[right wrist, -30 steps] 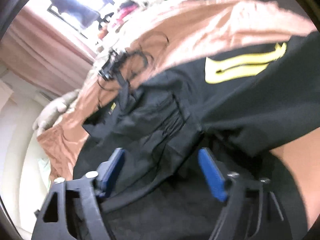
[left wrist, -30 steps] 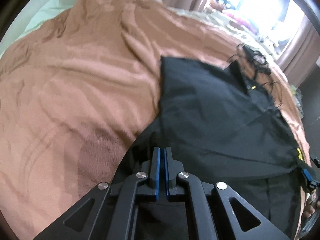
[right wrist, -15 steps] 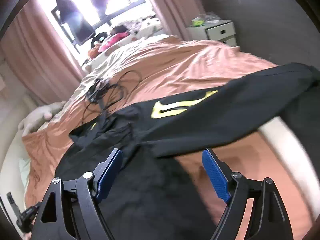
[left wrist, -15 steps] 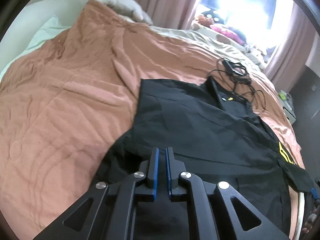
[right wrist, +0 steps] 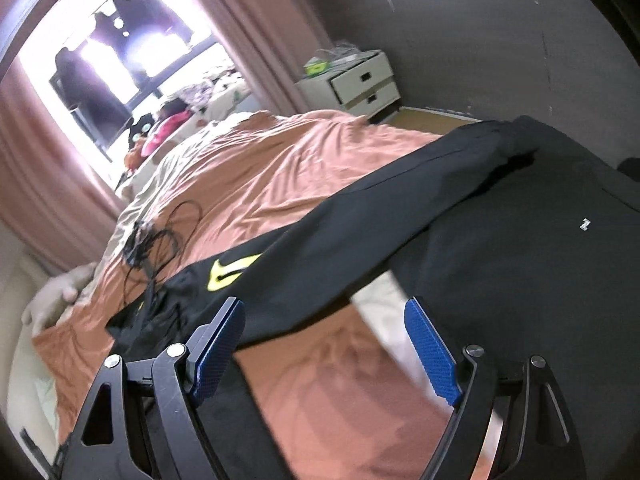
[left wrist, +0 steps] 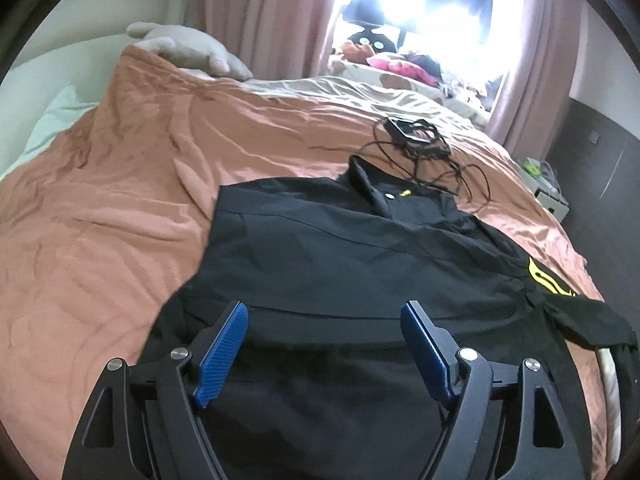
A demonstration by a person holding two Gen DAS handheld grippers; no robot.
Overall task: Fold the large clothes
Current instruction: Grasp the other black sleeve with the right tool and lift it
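Black jacket [left wrist: 340,264] is lying spread on the bed [left wrist: 100,220], left side folded in. Left tool [left wrist: 324,320] is opening, nothing between its pads. Right tool [right wrist: 326,322] is gaping empty, probably heading for the outstretched sleeve [right wrist: 360,216]; next: pinching its cuff.

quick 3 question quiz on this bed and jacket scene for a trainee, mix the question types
1. True or false: the black jacket lies on the orange bedspread.
2. Which lies just beyond the jacket's collar? A) tangled black cables B) a book C) a shoe
3. Fill in: the logo on the jacket's sleeve is ____ in colour.

Key:
1. true
2. A
3. yellow
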